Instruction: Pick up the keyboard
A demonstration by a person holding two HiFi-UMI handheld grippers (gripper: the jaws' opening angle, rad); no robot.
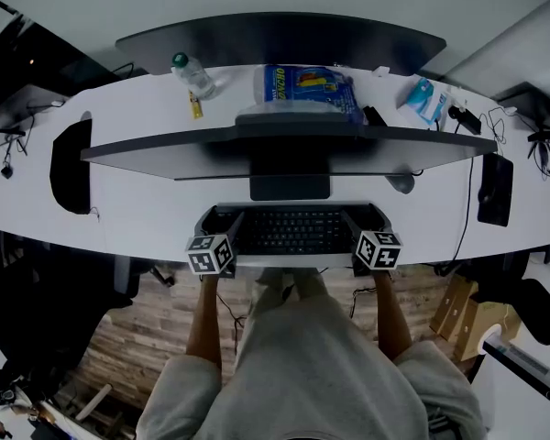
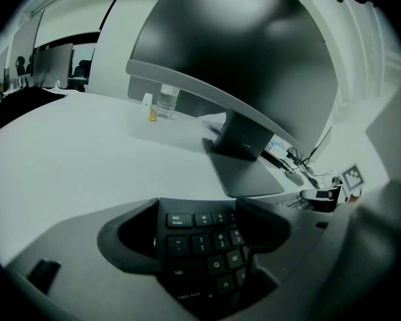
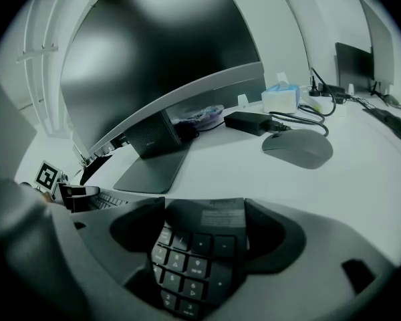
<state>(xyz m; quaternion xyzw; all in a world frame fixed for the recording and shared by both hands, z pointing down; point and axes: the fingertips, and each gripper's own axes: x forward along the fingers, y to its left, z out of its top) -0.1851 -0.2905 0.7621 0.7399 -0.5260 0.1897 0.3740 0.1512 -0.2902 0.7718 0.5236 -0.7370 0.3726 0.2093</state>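
Note:
A black keyboard lies crosswise at the white desk's front edge, just before the monitor stand. My left gripper grips its left end: in the left gripper view the key rows fill the gap and both jaws press on the keyboard's long edges. My right gripper holds the right end the same way, the number pad wedged between its jaws. Whether the keyboard still touches the desk I cannot tell.
A wide curved monitor overhangs the keyboard. Behind it stand a water bottle, a blue-printed plastic pack and a tissue pack. A grey mouse sits to the right. Dark flat items lie at the far left and the far right.

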